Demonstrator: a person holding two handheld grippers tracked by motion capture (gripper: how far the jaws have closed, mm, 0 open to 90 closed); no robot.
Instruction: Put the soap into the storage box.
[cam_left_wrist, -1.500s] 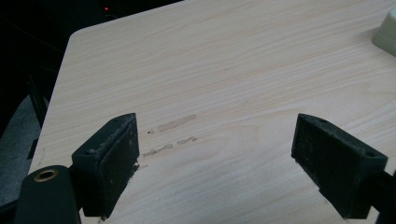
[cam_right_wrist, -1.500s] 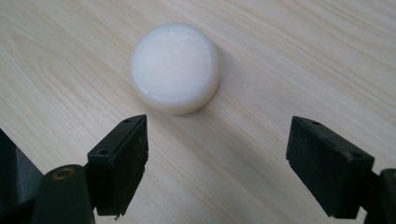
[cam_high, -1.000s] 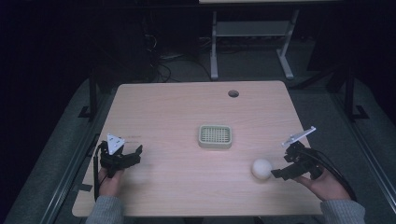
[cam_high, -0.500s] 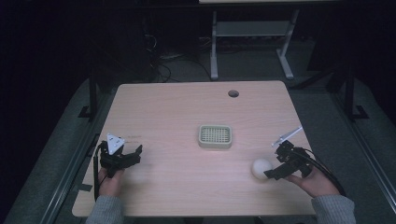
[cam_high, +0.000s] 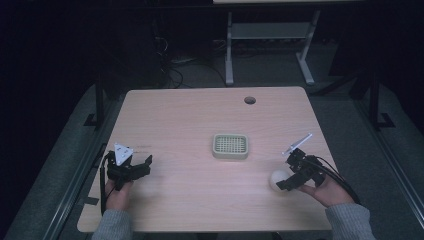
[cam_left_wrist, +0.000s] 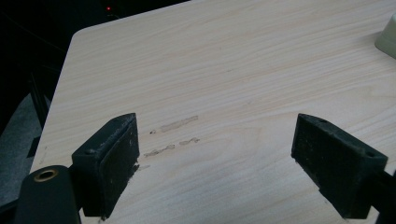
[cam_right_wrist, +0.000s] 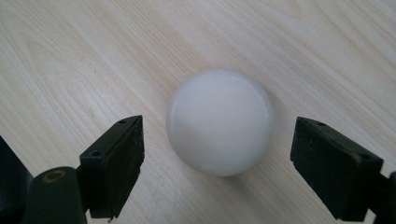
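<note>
High view. A white ball lies on the table at about 4 o'clock from the table's centre, near the right front corner. The right gripper, held in the person's right hand, sits at the ball's 3 o'clock with its jaws spread to either side of it; the tool is released, not clamped. A small slatted tray stands near the table's middle, at roughly 11 o'clock from the ball and well apart from it. A round hole pierces the tabletop toward its far edge, at 12 o'clock from the tray. The left gripper, in the left hand, rests at about 8 o'clock from the table's centre, well apart from ball and tray.

Right gripper view. The ball lies between the two black jaws and a little ahead of them, with a clear gap on each side; neither jaw touches it.

Left gripper view. The jaws stand wide apart over bare wood, released and holding nothing. Faint scuff marks lie on the table just ahead of the left jaw. A corner of the tray enters at 2 o'clock.
</note>
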